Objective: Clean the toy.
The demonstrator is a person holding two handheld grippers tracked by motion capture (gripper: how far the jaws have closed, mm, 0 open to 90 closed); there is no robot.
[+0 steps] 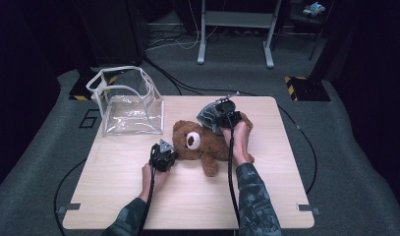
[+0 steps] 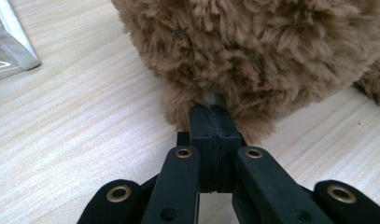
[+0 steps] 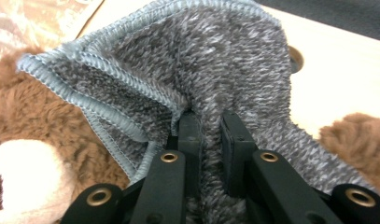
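So there's 1 brown teddy bear [image 1: 200, 144] lying on its back in the middle of the wooden table [image 1: 114, 182], 1 grey knit cloth [image 1: 209, 117] bunched up over its far side, and 1 clear plastic bag [image 1: 130, 101] with white trim standing open at the table's far left corner, well apart from the bear. 2 grippers are in play, 1 per hand. The left gripper [image 1: 169, 156] sits right at the bear's head, and in the left gripper view its jaws are pressed fully together with a pinch of the bear's fur [image 2: 253, 60] caught at the tips, so it's clamped on the bear. The right gripper [image 1: 222, 114] is up on the cloth; in the right gripper view its jaws stand narrow with a fold of the grey cloth [image 3: 201, 60] squeezed between them, stitched light-blue hem off to the left. Hard to make out: the cloth and the right hand cover a good part of the bear's body, so I can count only 1 leg sticking toward the near edge in the high view, plus 1 paw poking out beside the cloth in the right gripper view. Can't tell whether the bag holds anything, it's see-through and glary. Both forearms are cut off by the bottom edge.
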